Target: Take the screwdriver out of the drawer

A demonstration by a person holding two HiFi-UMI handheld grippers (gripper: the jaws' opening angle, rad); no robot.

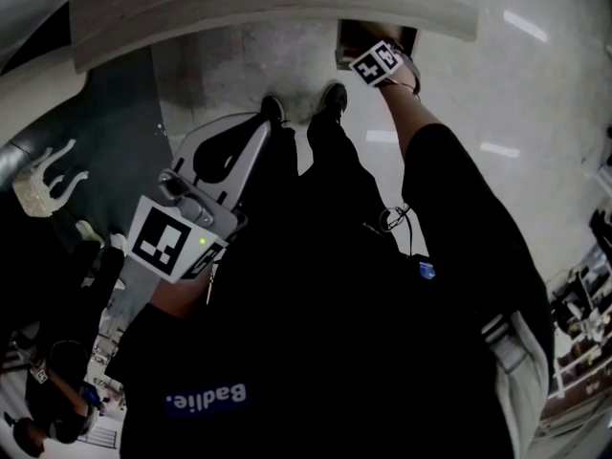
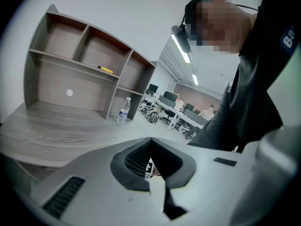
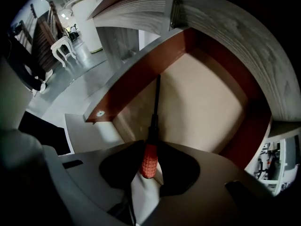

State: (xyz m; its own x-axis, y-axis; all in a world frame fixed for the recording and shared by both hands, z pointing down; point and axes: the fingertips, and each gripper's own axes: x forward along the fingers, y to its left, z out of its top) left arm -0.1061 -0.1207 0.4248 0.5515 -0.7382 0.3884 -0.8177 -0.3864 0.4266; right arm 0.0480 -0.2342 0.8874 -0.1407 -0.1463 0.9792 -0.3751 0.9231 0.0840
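A screwdriver with a red handle and a black shaft lies in the open drawer, its tip pointing toward the far corner. My right gripper points steeply down into the drawer and is shut on the red handle. In the head view only that gripper's marker cube shows, over the drawer under the desk edge; the screwdriver is hidden there. My left gripper hangs in front of the person's body, jaws together and empty. In the left gripper view, the left gripper faces the desk.
The grey wooden desk top runs across above the drawer. On it stands a shelf unit with a small yellow thing on one shelf, and a water bottle beside it. The person's shoes stand near the drawer.
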